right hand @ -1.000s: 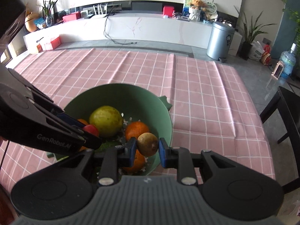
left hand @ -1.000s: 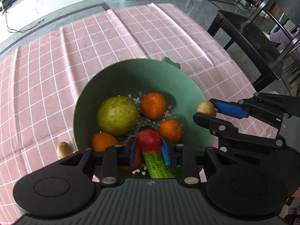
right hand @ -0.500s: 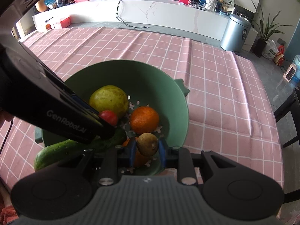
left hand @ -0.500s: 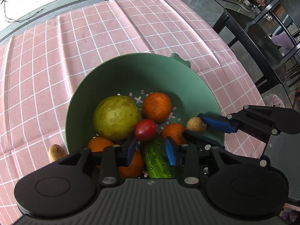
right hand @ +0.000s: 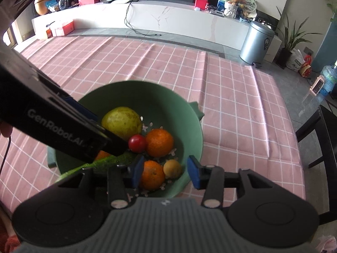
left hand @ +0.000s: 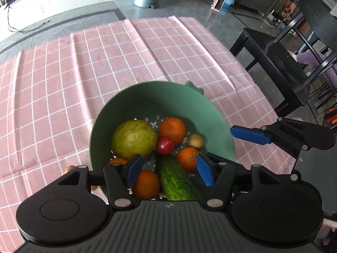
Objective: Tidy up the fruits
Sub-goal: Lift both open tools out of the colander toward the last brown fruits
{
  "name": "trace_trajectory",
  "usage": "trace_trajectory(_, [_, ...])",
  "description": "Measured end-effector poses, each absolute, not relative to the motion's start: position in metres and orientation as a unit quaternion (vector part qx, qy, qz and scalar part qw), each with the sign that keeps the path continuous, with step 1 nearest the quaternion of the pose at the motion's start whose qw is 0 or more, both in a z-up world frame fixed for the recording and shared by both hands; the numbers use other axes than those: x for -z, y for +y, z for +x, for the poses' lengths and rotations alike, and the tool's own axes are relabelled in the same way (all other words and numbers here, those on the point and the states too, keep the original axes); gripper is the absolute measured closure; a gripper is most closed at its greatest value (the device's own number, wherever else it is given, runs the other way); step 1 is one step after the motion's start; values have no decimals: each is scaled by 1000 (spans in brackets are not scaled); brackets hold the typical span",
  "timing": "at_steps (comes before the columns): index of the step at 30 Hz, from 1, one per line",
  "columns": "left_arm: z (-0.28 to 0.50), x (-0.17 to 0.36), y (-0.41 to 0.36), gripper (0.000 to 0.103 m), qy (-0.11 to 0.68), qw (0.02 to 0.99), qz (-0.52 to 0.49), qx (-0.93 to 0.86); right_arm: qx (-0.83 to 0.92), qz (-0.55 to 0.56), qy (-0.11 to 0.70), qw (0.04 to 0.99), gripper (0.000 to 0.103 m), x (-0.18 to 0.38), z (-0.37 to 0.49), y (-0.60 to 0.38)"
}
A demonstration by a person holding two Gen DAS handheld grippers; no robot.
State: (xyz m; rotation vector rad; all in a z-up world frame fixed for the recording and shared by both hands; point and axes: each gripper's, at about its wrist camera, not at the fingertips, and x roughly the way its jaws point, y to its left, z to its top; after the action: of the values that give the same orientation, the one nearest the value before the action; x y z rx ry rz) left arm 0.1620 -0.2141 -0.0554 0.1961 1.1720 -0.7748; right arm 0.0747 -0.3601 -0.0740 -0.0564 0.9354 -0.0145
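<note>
A green colander bowl (left hand: 147,88) (right hand: 147,88) holds a big yellow-green fruit (left hand: 133,140), several oranges (left hand: 172,130), a cucumber (left hand: 177,181), a red cherry tomato (left hand: 165,145) (right hand: 137,143) and a small tan fruit (left hand: 196,140) (right hand: 172,168). My left gripper (left hand: 169,166) hangs over the bowl's near side, its jaws opening with nothing pressed between them; the tomato lies just beyond its tips. My right gripper (right hand: 165,164) (left hand: 219,142) is over the bowl's right rim, jaws opening. The tan fruit lies loose below them, next to an orange (right hand: 152,175).
The bowl stands on a pink checked tablecloth (left hand: 63,84). A small brown item (left hand: 69,168) lies on the cloth left of the bowl. Black chairs (left hand: 294,73) stand past the table's right edge. A metal bin (right hand: 257,40) is on the floor beyond.
The left gripper has let go of the red tomato and the right gripper of the tan fruit; both fruits now lie in the bowl. Both pairs of jaws have spread apart.
</note>
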Motion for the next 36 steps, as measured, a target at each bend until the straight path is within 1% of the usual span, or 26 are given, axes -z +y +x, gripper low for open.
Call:
trace_trajectory(2, [159,45,-207,33,527,766,84,357,14,-26,441,897,54,64,70,-358])
trace_trajectory(5, [154,28,-195,33,507,779,79,360,27,-19,423,905,48,50,63,-351])
trace_trajectory(12, [141,0,-158,33,458,811,85,353,61,0,369,927,46,26,41,-320])
trace_trajectory(18, [131,-5,-124,33,434,830,103,335,66,20,338,939,46,22,24,-282])
trace_trajectory(24, [128,6,-89,33,443,831,104,318,51,9,327,943,46,29,10,-236])
trace_trajectory(26, [127,12,-79,35,444,832,105,316,44,5,328,943,50,33,7,-222])
trace_trajectory(28, [128,19,-68,40,447,831,105,313,37,2,329,944,56,38,5,-209])
trace_trajectory(30, [132,27,-60,43,453,828,103,316,31,-7,332,943,59,45,5,-195])
trace_trajectory(31, [134,30,-58,47,455,826,102,318,28,-13,336,941,61,49,7,-190])
trace_trajectory(34, [139,40,-50,51,460,819,102,329,17,-34,350,936,72,61,15,-176])
trace_trajectory(36, [143,46,-48,54,464,814,108,332,9,-48,357,933,74,67,23,-171])
